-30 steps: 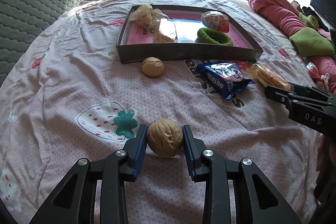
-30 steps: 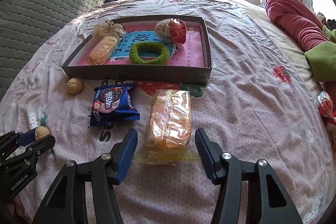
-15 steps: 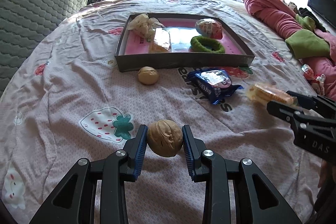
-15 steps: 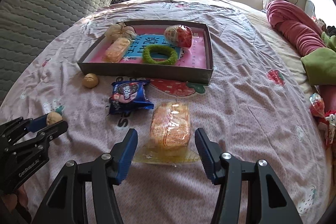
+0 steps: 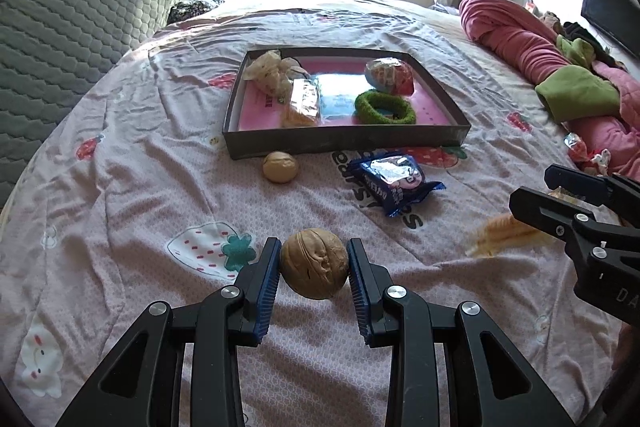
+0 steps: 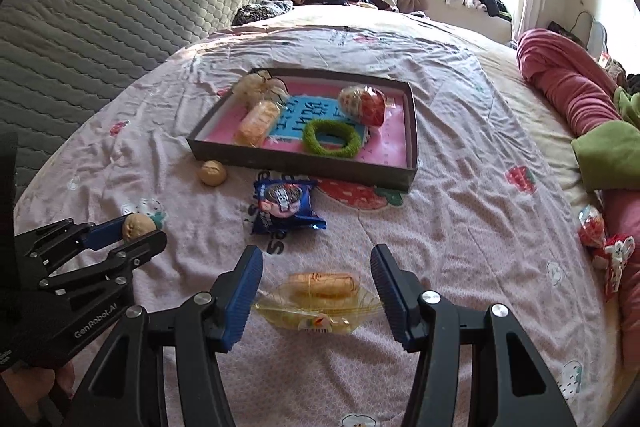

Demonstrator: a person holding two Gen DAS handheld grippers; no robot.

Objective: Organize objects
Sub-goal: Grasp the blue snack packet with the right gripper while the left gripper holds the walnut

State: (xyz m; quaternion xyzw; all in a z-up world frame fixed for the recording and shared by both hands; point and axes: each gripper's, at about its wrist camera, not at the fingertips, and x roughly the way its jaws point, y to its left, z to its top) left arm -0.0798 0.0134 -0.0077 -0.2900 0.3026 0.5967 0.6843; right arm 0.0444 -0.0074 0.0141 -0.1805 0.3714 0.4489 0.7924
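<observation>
Clamping a walnut (image 5: 313, 264) between its blue pads, the left gripper (image 5: 313, 267) carries it clear of the bedsheet (image 5: 120, 187), likely bound for the tray (image 5: 344, 143). The right gripper (image 6: 316, 291) squeezes a wrapped cake's (image 6: 320, 297) film edges, ready to follow.

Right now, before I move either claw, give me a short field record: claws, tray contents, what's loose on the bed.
left claw: shut on held walnut
right claw: shut on wrapped bread
tray: green ring, red-white wrapped item, small bread packet, pale bag
loose on bed: second walnut, blue cookie pack, both in front of the tray
</observation>
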